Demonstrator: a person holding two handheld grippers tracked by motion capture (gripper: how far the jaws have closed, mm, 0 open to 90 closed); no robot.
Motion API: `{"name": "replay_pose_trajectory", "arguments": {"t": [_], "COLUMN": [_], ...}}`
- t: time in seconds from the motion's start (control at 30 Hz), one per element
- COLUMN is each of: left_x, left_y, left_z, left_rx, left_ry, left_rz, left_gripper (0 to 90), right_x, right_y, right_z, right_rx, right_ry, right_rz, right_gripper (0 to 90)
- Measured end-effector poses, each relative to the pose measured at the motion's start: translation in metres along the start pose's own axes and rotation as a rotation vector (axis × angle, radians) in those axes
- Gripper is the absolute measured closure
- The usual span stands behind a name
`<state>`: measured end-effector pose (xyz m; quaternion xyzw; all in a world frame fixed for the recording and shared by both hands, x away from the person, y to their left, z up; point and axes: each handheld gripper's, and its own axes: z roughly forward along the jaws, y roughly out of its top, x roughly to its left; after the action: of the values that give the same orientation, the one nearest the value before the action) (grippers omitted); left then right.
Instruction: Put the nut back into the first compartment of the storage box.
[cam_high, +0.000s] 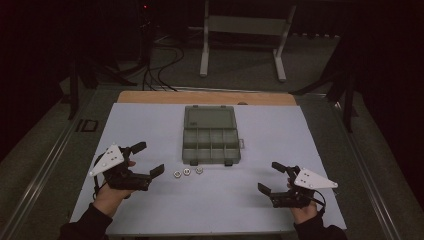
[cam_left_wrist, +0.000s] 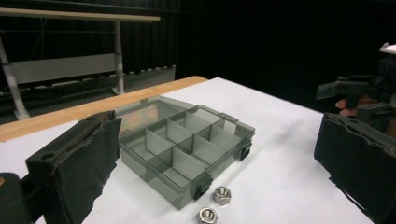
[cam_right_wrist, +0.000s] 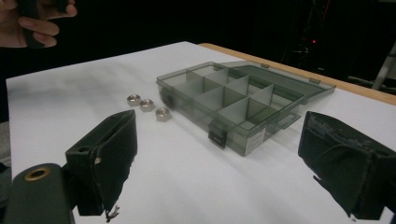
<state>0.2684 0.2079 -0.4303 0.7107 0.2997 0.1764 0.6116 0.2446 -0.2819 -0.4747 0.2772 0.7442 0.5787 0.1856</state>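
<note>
Hex nuts (cam_high: 187, 172) — metal, shiny — beside translucent box (cam_high: 211, 136)

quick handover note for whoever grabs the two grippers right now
Left gripper: open, empty, held just left of the nuts.
Right gripper: open, empty, at the near right of the white mat.
Three nuts lie in a row on the mat, just in front of the organizer box.
Box lid is open; the compartments look empty.
Done: nothing picked up yet.
Left: probably moving the nuts into the compartments, with the left gripper nearest.

Right gripper (cam_right_wrist: 217, 165) jaws wide apart; three nuts (cam_right_wrist: 147, 105) beside open compartment box (cam_right_wrist: 243, 100).
</note>
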Motion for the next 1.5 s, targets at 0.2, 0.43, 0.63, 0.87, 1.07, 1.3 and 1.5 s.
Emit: {"name": "replay_pose_trajectory", "arguments": {"t": [0.2,0.43,0.63,0.87,1.07,1.3,1.5], "left_x": [-0.001,0.000,0.004,0.013,0.017,0.014,0.012], "left_y": [0.004,-0.007,-0.024,-0.039,-0.052,-0.064,-0.071], "left_z": [0.017,0.038,0.052,0.059,0.065,0.074,0.083], "left_rx": [0.088,0.192,0.280,0.376,0.452,0.546,0.579], "left_ry": [-0.046,-0.086,-0.132,-0.116,-0.108,-0.106,-0.095], "left_rz": [0.046,0.059,0.070,0.059,0.052,0.111,0.161], "left_gripper": [0.7,3.3,15.3,21.3,29.2,37.7,45.3], "right_x": [0.000,0.001,0.001,0.001,0.001,0.000,0.000], "right_y": [0.000,0.000,0.000,0.000,0.000,-0.001,-0.001], "right_z": [0.001,0.001,0.001,0.001,0.002,0.002,0.002], "right_rx": [-0.002,-0.002,0.002,0.008,0.009,0.012,0.013], "right_ry": [0.003,0.008,0.014,0.018,0.021,0.021,0.021], "right_rz": [-0.003,0.000,-0.001,0.001,0.001,0.004,0.008], "right_gripper": [11.7,11.8,11.8,11.9,12.0,12.0,12.2]}}
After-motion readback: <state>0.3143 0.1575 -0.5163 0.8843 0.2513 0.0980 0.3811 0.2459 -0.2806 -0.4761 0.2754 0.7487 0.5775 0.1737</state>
